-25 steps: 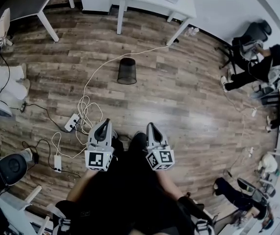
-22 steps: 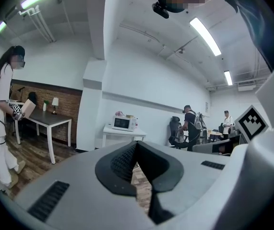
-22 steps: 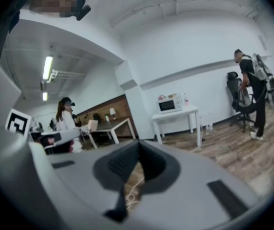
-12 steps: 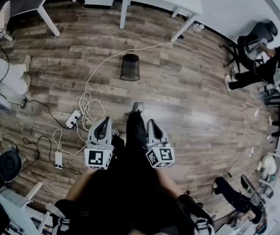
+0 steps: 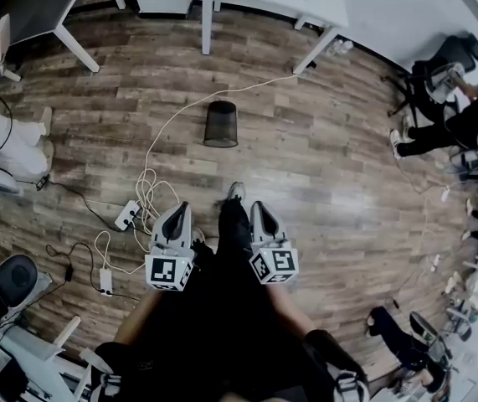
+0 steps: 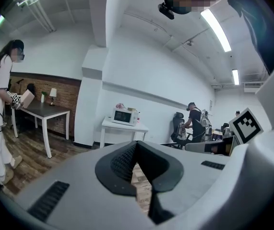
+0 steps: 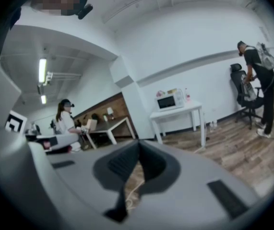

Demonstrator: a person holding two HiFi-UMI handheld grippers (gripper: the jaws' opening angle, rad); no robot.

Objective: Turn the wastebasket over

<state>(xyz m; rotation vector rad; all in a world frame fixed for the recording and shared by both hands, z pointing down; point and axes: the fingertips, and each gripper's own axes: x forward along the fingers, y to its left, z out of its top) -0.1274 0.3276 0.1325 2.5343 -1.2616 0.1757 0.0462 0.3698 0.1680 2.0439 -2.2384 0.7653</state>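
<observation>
While both sets of jaws were pressed together on nothing, the left gripper and right gripper hung well short of the black wastebasket on the wooden floor beside a white cable. It looked like light, stiff mesh, probably best pinched at the rim.

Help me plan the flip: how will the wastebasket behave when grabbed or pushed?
The wastebasket looks like thin black mesh, so probably light yet stiff. Standing on the smooth wood floor, it may slide or tip if pushed. Being round, it could roll once down.
</observation>
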